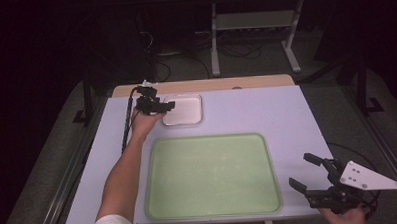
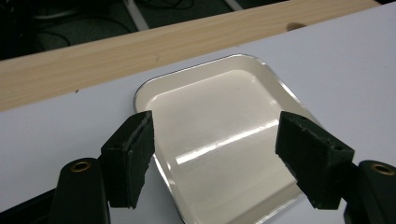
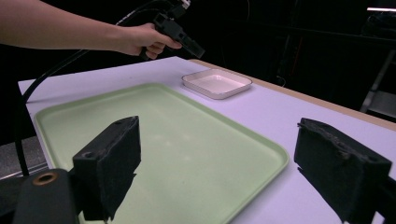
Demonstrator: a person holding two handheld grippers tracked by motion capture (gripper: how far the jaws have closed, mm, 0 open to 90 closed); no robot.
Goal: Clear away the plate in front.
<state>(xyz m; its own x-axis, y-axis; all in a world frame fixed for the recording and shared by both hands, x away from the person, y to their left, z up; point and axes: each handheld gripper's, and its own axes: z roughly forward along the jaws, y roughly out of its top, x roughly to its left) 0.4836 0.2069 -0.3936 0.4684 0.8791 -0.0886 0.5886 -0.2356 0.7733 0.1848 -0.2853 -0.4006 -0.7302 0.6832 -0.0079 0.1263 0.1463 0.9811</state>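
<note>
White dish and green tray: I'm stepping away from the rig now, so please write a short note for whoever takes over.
Left gripper: open, empty, poised over the near-left rim of the white dish, jaws astride that edge, not closed on it.
Right gripper: open, empty, held off the right front corner of the table.
White dish: empty, flat on the table beyond the green tray, apart from it.
Green tray: empty.
Done: nothing gripped or moved yet.
Left: probably close on the dish rim and move it, perhaps onto the tray.
</note>
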